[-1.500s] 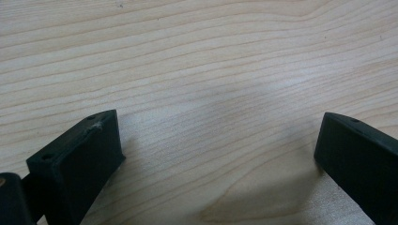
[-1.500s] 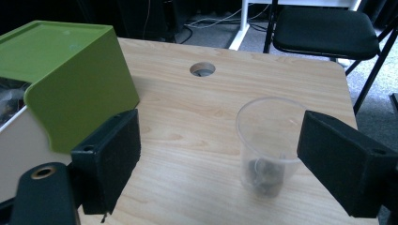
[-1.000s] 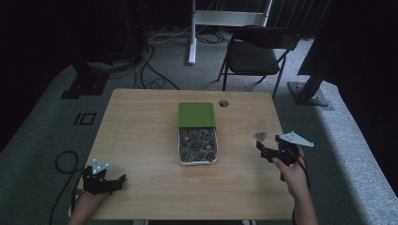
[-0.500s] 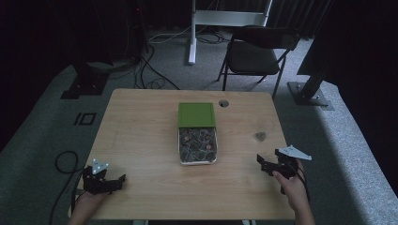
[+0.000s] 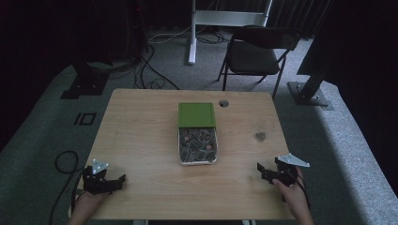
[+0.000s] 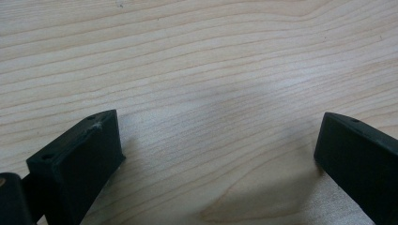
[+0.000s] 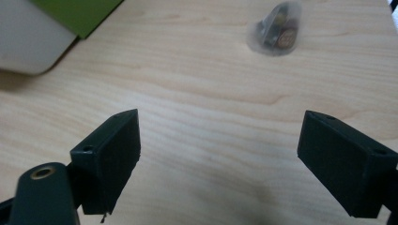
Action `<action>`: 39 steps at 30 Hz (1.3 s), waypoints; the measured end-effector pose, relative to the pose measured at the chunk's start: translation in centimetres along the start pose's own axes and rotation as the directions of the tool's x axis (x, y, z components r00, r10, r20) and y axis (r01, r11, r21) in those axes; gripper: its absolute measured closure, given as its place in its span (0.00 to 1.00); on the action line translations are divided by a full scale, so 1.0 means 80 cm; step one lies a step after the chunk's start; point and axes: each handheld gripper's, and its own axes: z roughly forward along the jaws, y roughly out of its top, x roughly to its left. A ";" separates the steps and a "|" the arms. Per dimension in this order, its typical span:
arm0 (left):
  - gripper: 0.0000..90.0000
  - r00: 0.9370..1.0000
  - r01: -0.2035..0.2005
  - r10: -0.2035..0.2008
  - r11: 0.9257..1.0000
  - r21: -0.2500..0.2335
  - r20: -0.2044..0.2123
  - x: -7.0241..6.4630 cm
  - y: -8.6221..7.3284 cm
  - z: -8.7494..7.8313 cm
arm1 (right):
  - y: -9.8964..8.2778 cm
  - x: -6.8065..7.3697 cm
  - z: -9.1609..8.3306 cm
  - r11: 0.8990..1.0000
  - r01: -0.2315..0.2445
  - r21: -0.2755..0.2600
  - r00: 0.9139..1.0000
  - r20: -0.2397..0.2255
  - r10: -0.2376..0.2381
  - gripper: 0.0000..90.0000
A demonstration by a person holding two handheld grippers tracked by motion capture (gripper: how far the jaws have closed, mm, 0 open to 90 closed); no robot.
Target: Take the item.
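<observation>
1. The right gripper (image 5: 264, 171) is hovering near the front right corner of the wooden surface (image 5: 141, 136), its fingers (image 7: 110, 154) standing wide apart with nothing between them.
2. A small clear packet (image 7: 277, 30) is lying on the surface ahead of the right gripper, well apart from it; in the high view it is showing as a small dark spot (image 5: 260, 136) right of the tray.
3. The left gripper (image 5: 115, 183) is sitting at the front left corner, its fingers (image 6: 80, 159) also spread apart over bare wood.
4. A white tray (image 5: 214, 161) of small dark packets is resting mid-surface, with a green lid (image 5: 196, 115) lying across its far end.
</observation>
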 end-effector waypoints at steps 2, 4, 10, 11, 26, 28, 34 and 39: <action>0.02 1.000 0.000 0.000 1.000 0.000 0.000 0.000 0.000 0.000 | -0.003 0.001 0.000 1.000 0.003 0.010 1.000 -0.004 -0.003 0.15; 0.02 1.000 0.000 0.000 1.000 0.000 0.000 0.000 0.000 0.000 | -0.007 0.002 -0.001 1.000 0.014 0.016 1.000 -0.012 -0.014 0.15; 0.02 1.000 0.000 0.000 1.000 0.000 0.000 0.000 0.000 0.000 | -0.018 0.004 0.001 0.998 0.037 0.051 0.999 -0.041 -0.035 0.15; 0.02 1.000 0.000 0.000 1.000 0.000 0.000 0.000 0.000 0.000 | -0.019 0.005 0.001 0.997 0.041 0.060 0.998 -0.043 -0.038 0.15; 0.02 1.000 0.000 0.000 1.000 0.000 0.000 0.000 0.000 0.000 | -0.031 0.014 0.007 0.976 0.171 0.133 0.984 -0.068 -0.163 0.14; 0.02 1.000 0.000 0.000 1.000 0.000 0.000 0.000 0.000 0.000 | -0.032 0.014 0.007 0.976 0.175 0.133 0.983 -0.073 -0.167 0.14; 0.02 1.000 -0.001 0.001 1.000 0.001 0.000 0.000 0.000 0.000 | -0.032 0.014 0.007 0.976 0.174 0.132 0.983 -0.072 -0.166 0.14; 0.02 1.000 -0.001 0.001 1.000 0.001 0.000 0.000 0.000 0.000 | -0.032 0.014 0.007 0.976 0.175 0.132 0.983 -0.072 -0.167 0.14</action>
